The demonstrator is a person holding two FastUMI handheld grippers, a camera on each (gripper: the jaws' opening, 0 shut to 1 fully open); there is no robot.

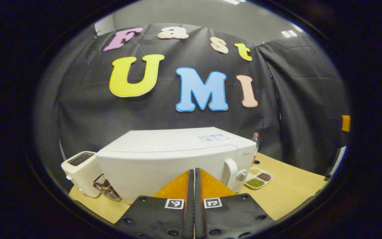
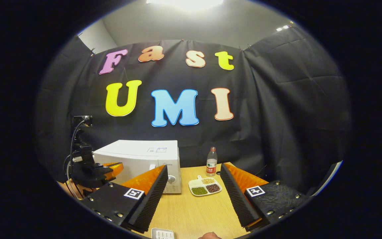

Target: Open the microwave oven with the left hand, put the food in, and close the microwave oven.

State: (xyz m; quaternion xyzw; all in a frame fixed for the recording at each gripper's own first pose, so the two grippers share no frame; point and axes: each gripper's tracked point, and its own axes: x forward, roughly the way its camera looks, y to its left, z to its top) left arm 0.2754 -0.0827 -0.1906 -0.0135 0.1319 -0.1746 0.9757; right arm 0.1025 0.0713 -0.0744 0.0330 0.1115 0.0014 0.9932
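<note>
1. I read this as the very start: the microwave [image 1: 177, 159] has its door shut, and nothing is gripped yet. Opening it with the left gripper [image 1: 194, 186] is the step in hand.
2. My left gripper is clenched on nothing, its fingers pressed together with no gap, aimed at the door front a little left of the handle [image 1: 229, 174]. It looks near the door but not touching.
3. My right gripper [image 2: 193, 186] is released, jaws spread wide, hanging above the table [image 2: 191, 212] with the food tray [image 2: 205, 186] framed between its fingers, farther off.
4. The next move, as I judge it, calls for parting the left fingers, shifting right to the handle, closing around it, then pulling in an arc about the hinge.
5. The microwave sits on the table against the wall, long axis running left to right, door facing me. The handle stands upright near the door's right edge, beside the knob [image 1: 241, 175], so I'd guess the hinge is on the left.
6. The tray lies flat just right of the microwave, in front of a bottle [image 2: 211, 162]. A toaster [image 1: 80, 172] stands at the microwave's left.
</note>
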